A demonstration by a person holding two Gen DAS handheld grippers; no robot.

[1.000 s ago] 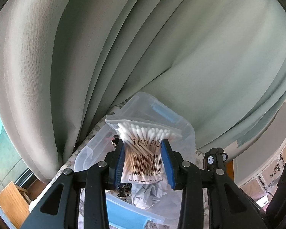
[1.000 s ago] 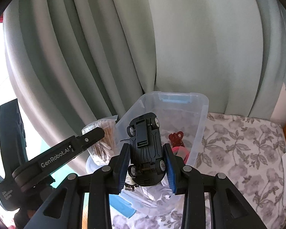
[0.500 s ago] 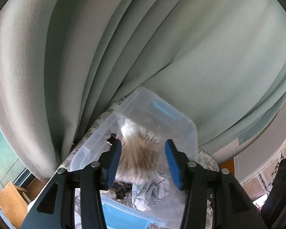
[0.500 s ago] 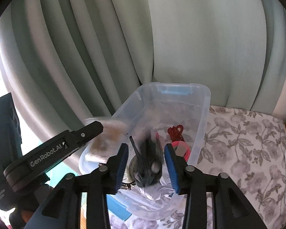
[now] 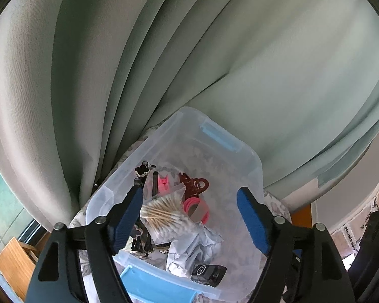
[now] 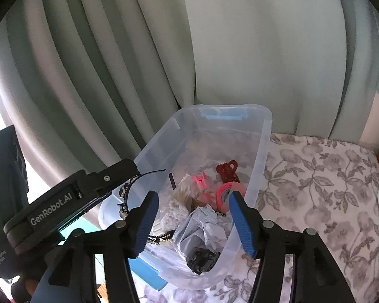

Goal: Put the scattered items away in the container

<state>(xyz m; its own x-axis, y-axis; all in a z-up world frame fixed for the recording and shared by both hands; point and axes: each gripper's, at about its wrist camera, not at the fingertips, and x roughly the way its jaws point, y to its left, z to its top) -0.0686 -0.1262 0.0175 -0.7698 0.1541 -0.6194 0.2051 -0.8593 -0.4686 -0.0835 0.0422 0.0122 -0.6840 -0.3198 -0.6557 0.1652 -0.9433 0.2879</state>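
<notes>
Cotton swab bag point(image 5: 164, 217) lies in clear bin point(image 5: 255, 166) below parted left gripper point(image 5: 189, 217) jaws, just opened; toy car point(image 6: 202, 260) under right gripper point(image 6: 192, 217), jaws likewise apart.

Daylit and sharp in both wrist views, strongly bowed by the fisheye lens

Soft daylight comes from the left, blown out white at the right wrist view's left edge; the curtain point(image 5: 214, 63) folds carry gentle shadows; the clear container point(image 6: 260, 131) shows mild sheen; black vignette fills the corners; no motion blur.
</notes>
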